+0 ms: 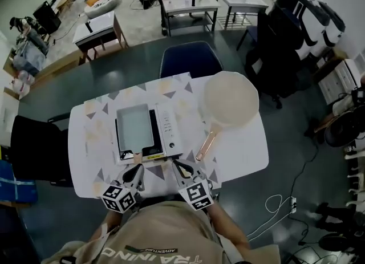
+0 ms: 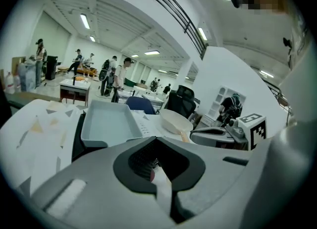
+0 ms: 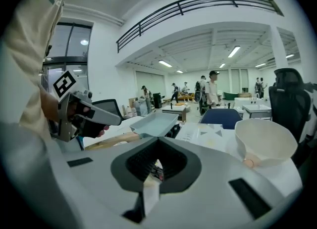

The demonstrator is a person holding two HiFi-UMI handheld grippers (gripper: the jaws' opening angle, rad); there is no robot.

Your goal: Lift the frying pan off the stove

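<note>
The frying pan (image 1: 135, 127) points its handle (image 1: 136, 155) off the stove's (image 1: 169, 130) near edge at the closed, empty left gripper (image 1: 133, 173), which is nearer than the closed right gripper (image 1: 182, 169).

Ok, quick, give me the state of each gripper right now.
Left gripper: closed, holding nothing.
Right gripper: closed, holding nothing.

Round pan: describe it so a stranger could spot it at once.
On the white table, look right of the stove. The pan sits there, its handle pointing toward the person. It alone is round and cream; the tray on the stove is rectangular and grey.
</note>
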